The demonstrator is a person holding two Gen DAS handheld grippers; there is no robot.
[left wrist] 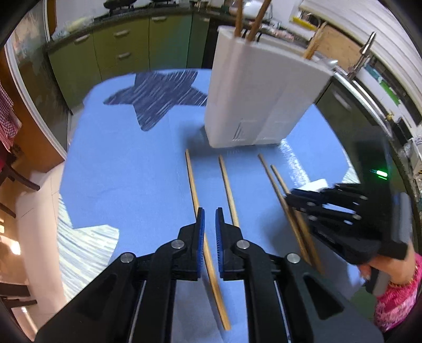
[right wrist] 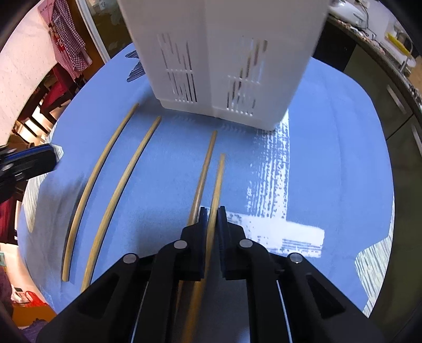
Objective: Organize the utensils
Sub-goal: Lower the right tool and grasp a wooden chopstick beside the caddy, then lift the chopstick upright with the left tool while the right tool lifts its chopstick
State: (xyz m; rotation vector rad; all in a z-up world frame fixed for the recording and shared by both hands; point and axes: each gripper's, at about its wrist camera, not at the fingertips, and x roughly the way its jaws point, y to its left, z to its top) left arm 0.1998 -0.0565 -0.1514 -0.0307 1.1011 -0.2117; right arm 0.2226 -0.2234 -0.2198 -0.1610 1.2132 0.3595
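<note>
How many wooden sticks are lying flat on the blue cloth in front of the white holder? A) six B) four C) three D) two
B: four wooden sticks lie on the blue cloth in front of the white holder; the right hand-held gripper is shut on the rightmost one.

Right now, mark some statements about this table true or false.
1. Four chopsticks are outside the white holder. True.
2. The holder lies on its side. False: it stands upright on the cloth.
3. The right gripper is shut on a chopstick. True.
4. The holder is empty. False: sticks poke out of its top.
5. The cloth is plain red. False: it is blue with a dark star.
</note>
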